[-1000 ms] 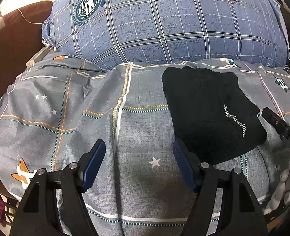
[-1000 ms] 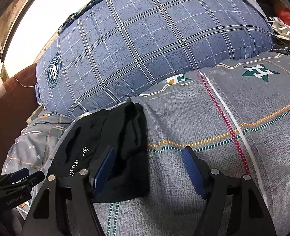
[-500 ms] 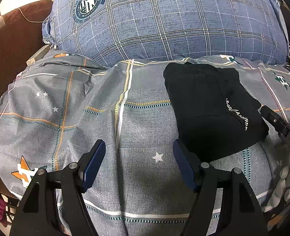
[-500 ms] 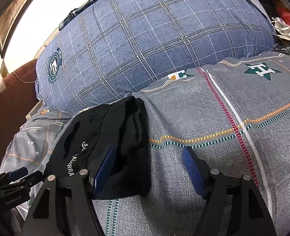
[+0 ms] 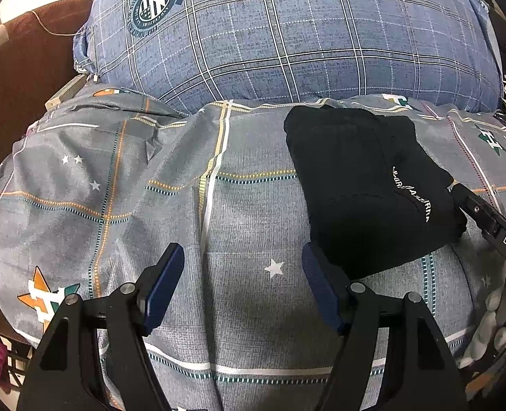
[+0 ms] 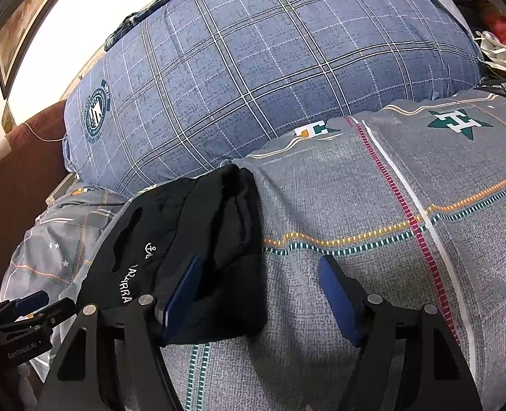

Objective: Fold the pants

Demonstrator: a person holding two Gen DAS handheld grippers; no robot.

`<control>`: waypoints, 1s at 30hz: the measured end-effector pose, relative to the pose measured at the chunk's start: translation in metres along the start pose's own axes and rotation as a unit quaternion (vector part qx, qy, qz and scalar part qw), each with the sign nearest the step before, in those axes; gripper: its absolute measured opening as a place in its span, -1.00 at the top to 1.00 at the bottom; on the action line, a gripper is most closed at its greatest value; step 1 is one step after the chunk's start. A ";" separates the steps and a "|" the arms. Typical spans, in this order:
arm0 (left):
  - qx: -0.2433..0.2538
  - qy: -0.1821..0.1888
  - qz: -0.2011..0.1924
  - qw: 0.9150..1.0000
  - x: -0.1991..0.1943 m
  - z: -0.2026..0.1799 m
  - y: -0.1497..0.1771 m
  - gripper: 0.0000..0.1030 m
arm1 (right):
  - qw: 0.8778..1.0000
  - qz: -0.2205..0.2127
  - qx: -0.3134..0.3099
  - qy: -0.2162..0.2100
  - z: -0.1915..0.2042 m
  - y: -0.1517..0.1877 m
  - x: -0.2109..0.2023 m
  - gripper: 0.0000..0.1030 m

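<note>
One pair of black fabric pants [image 5: 362,185], folded into a compact rectangular bundle with white lettering stitched on top, is lying on a bed covered by a grey cotton bedspread [image 5: 170,205] printed with thin coloured check lines, small white stars and star-shaped emblems. The bundle is sitting near the head of the bed, its far edge just beside one large blue plaid pillow [image 5: 287,34] that is carrying a single round dark crest on its left corner. Two claws are showing. In the left wrist view, the left claw [image 5: 242,284] is hovering above bare bedspread with its two blue-padded black fingers spread wide apart and nothing between them; the pants are lying to its right, their near corner appearing just behind the right finger [image 5: 318,284], though contact cannot be judged. At the right edge of that view, one finger of the right claw [image 5: 489,222] is reaching in close beside the bundle. In the right wrist view, the right claw [image 6: 259,294] is likewise standing wide apart and gripping nothing; its left finger [image 6: 181,294] is overlapping the near right part of the pants [image 6: 191,236], while its right finger is hanging over plain bedspread [image 6: 407,188]. The left claw [image 6: 30,308] is peeking in at the lower left edge of that view. A dark brown upholstered headboard [image 5: 20,68] is standing to the left of the pillow [image 6: 270,68].
</note>
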State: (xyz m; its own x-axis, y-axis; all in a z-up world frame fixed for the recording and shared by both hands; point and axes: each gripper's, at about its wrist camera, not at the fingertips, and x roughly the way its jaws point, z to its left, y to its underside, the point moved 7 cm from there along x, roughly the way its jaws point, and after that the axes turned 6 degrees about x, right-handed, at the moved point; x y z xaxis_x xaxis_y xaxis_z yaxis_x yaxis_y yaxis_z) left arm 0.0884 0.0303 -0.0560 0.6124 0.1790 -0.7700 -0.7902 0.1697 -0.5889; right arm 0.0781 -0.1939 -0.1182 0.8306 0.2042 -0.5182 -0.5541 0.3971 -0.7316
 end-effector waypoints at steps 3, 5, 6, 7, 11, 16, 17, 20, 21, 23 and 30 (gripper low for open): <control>-0.007 0.009 0.006 1.000 0.003 0.002 0.002 -0.38 | 1.000 0.001 -0.002 0.003 -0.001 0.001 0.001 -0.41; -0.011 0.015 0.010 1.000 0.006 0.003 0.003 -0.38 | 1.000 0.002 -0.003 0.004 -0.001 0.001 0.002 -0.41; -0.013 0.020 0.012 1.000 0.007 0.004 0.003 -0.38 | 1.000 0.003 -0.003 0.005 -0.001 0.002 0.003 -0.41; -0.021 0.034 0.010 0.999 0.007 0.006 0.002 -0.38 | 1.000 0.005 -0.002 0.004 -0.001 0.002 0.003 -0.41; -0.065 0.112 -0.004 0.992 0.005 0.017 -0.015 -0.38 | 0.999 0.016 0.018 -0.026 0.001 -0.008 -0.001 -0.41; -0.075 0.211 0.014 0.974 0.036 0.009 -0.043 -0.38 | 0.994 0.067 0.018 -0.080 0.020 -0.028 0.015 -0.41; -0.072 0.226 0.019 0.971 0.043 0.004 -0.046 -0.38 | 0.993 0.079 0.017 -0.082 0.022 -0.030 0.021 -0.41; -0.069 0.287 0.043 0.955 0.067 -0.016 -0.055 -0.39 | 0.990 0.115 0.010 -0.079 0.025 -0.035 0.048 -0.41; -0.072 0.313 0.046 0.946 0.073 -0.023 -0.058 -0.39 | 0.989 0.125 0.010 -0.081 0.027 -0.036 0.055 -0.41; -0.072 0.342 0.055 0.935 0.081 -0.033 -0.064 -0.38 | 0.986 0.141 0.013 -0.088 0.029 -0.037 0.066 -0.41; -0.048 0.373 0.063 0.925 0.095 -0.077 -0.074 -0.73 | 0.982 0.165 -0.015 -0.085 0.046 -0.034 0.094 -0.45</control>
State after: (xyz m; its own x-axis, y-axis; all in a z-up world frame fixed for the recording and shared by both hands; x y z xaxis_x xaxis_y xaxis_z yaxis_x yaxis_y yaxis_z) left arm 0.2037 -0.0396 -0.1045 0.3566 -0.5319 -0.7681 -0.8741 0.1003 -0.4752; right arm 0.1775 -0.1470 -0.1219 0.6013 0.4653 -0.6496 -0.7941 0.2577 -0.5505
